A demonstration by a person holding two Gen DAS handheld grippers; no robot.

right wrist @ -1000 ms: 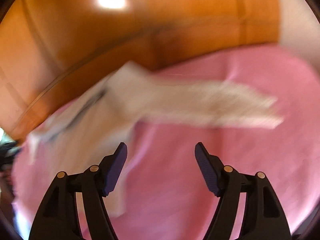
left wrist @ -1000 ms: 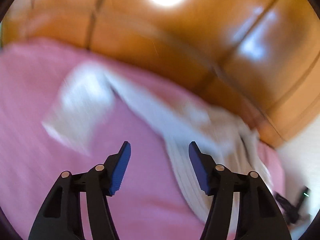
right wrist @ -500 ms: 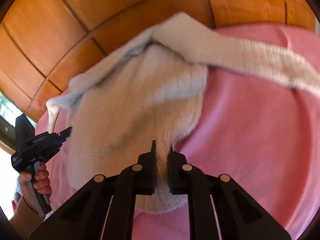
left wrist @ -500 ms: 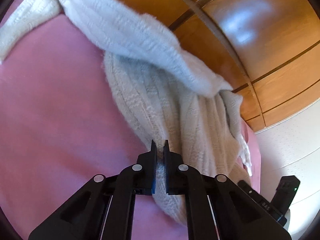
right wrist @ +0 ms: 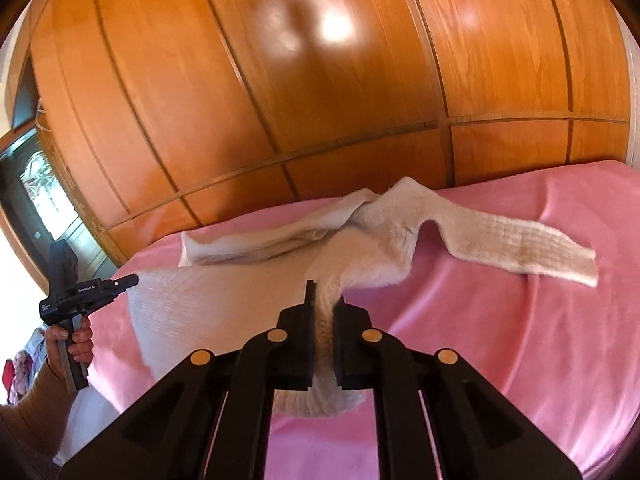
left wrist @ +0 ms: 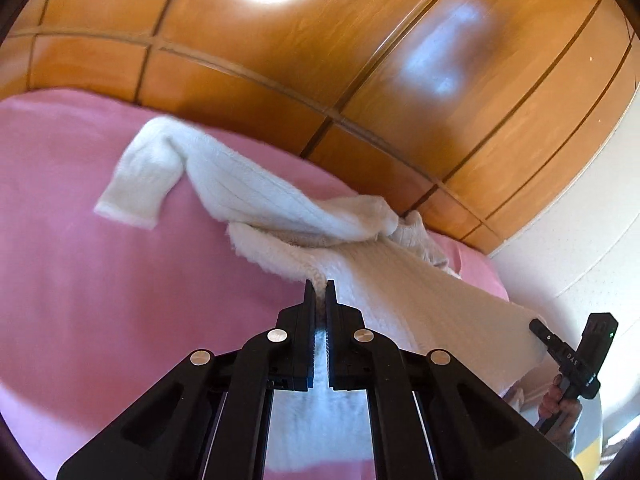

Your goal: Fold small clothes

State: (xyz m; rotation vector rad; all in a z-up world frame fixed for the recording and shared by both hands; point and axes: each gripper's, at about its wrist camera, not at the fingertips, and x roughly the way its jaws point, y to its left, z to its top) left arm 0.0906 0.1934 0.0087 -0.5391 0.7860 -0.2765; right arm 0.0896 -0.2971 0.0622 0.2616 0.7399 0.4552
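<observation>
Two claws, left claw (left wrist: 319,292) and right claw (right wrist: 326,300), pinching one white sweater (left wrist: 256,196)

Fuzzy ribbed knit sweater (left wrist: 256,196), matt pink blanket (left wrist: 100,300), glossy wood panelling (right wrist: 320,80).

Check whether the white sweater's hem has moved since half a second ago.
Yes. Both grippers, left gripper and right gripper, have lifted the white sweater hem up off the pink bedspread toward the wooden wardrobe, pulling it taut.
</observation>
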